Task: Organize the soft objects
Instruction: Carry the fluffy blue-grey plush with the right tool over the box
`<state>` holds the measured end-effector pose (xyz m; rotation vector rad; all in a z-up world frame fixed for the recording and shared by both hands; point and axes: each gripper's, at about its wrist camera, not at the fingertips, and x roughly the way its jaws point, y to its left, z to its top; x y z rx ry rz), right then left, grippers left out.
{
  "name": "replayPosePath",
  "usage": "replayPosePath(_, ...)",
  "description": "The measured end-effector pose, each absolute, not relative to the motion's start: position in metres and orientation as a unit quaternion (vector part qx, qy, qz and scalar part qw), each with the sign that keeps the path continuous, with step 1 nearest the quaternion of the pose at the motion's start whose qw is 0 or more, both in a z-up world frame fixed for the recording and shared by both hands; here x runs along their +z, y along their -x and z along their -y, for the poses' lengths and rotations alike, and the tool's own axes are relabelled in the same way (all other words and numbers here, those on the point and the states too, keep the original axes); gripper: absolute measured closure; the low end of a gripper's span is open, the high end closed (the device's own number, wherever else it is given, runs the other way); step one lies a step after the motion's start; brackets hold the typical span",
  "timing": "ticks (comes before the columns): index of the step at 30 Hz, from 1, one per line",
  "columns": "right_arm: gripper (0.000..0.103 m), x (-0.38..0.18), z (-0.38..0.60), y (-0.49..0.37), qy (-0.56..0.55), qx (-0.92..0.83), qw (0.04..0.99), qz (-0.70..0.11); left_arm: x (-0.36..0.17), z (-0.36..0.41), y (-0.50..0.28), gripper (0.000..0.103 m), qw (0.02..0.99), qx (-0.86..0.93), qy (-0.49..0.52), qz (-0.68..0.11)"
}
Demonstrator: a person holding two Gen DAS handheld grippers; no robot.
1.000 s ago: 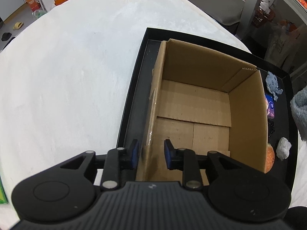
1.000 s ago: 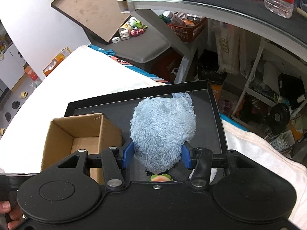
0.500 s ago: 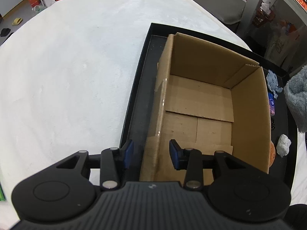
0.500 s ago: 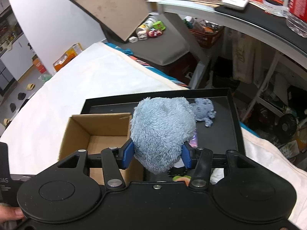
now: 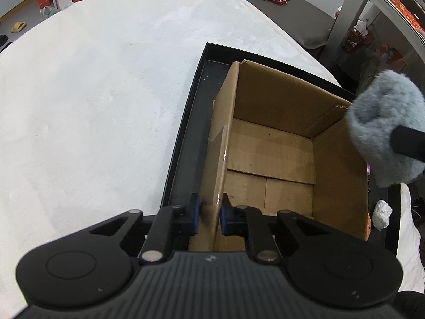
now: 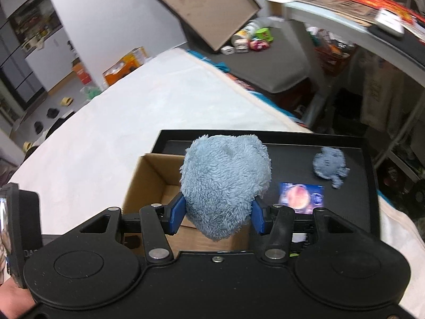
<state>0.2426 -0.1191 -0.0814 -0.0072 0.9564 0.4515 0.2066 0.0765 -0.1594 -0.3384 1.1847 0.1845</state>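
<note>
Pinching the near left wall of the cardboard box (image 5: 268, 159), the left gripper (image 5: 208, 214) has just closed its jaws onto that wall and steadies the empty box inside the black tray (image 5: 186, 138). Beyond, the right gripper (image 6: 217, 214) squeezes the blue plush toy (image 6: 225, 186), which hangs above the box's right wall, so it is the nearer hand and the opening lies down and to its left.

A white-covered bed (image 5: 93, 106), seemingly, carries a black tray (image 5: 183, 133).
</note>
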Motion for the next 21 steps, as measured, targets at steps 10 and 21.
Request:
replayPosePath(10, 0.053, -0.093, 0.080, -0.240, 0.025, 0.250, 0.841, -0.479, -0.161, -0.082, -0.205, 0.089, 0.812, 0.085, 0.170, -0.552)
replayPosePath(21, 0.054, -0.101, 0.056, -0.243, 0.022, 0.269, 0.831, -0.486, -0.160, -0.085, -0.205, 0.089, 0.809, 0.083, 0.179, -0.553)
